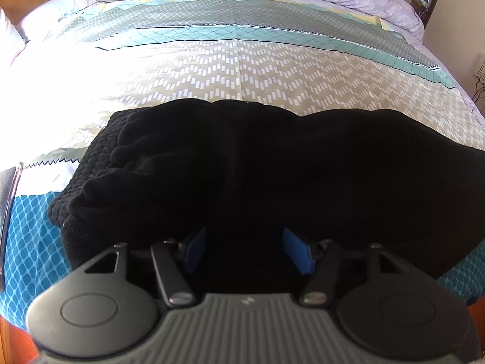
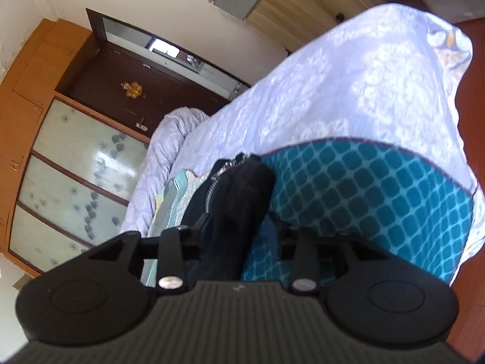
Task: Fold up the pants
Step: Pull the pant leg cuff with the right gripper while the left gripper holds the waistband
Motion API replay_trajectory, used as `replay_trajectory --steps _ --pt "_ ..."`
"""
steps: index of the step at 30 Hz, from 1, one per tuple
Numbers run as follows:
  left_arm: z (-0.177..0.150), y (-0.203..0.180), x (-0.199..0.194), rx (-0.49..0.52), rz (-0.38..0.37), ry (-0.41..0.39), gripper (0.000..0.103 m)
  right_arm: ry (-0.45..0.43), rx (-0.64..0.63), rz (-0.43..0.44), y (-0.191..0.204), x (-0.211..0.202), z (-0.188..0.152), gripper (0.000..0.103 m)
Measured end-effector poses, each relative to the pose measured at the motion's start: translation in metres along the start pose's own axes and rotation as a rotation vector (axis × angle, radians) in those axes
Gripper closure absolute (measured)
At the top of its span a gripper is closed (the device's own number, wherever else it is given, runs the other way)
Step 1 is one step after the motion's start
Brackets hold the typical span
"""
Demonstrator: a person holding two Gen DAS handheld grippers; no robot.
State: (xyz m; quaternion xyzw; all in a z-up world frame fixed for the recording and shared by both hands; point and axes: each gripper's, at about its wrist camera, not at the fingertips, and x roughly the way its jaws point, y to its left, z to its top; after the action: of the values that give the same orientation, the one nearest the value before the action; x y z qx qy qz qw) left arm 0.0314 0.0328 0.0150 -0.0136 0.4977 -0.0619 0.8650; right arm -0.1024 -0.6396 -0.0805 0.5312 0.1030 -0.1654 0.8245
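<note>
honestly the left gripper (image 1: 242, 250) sits spread over the black pants (image 1: 257, 163) on the bed (image 1: 272, 69) while the right gripper (image 2: 239, 230) pinches a bunched end, so that thick fleece might slip and unfold.

My left gripper (image 1: 244, 250) points down at the black pants (image 1: 242, 166), which lie bunched across the bedspread (image 1: 242, 69). My blue pads (image 1: 295, 253) stand apart over the dark cloth near its near edge; whether they touch it I cannot tell.
</note>
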Motion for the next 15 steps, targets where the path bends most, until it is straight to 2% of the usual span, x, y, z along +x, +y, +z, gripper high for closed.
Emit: replay_trajectory --steps 3,7,8,10,12,15 --pt "-0.004 0.001 -0.001 0.009 -0.005 -0.01 0.045 -0.022 -0.011 -0.04 0.017 0.019 0.003 0.061" --pt "-0.006 -0.001 -0.001 0.002 0.0 -0.019 0.046 -0.019 -0.149 -0.145 0.047 0.036 0.001 0.053" --pt "-0.007 -0.001 -0.001 0.004 0.006 -0.02 0.046 -0.013 -0.199 -0.162 0.053 0.04 -0.001 0.062" --pt "-0.007 -0.005 0.0 0.022 0.024 -0.02 0.046 0.004 -0.238 -0.207 0.057 0.042 -0.005 0.094" --pt "-0.007 -0.009 -0.001 0.043 0.038 -0.018 0.046 -0.029 -0.204 -0.185 0.055 0.032 -0.004 0.095" --pt "-0.006 -0.006 -0.004 0.032 0.026 -0.014 0.046 -0.104 -0.187 -0.101 0.068 0.016 -0.001 0.095"
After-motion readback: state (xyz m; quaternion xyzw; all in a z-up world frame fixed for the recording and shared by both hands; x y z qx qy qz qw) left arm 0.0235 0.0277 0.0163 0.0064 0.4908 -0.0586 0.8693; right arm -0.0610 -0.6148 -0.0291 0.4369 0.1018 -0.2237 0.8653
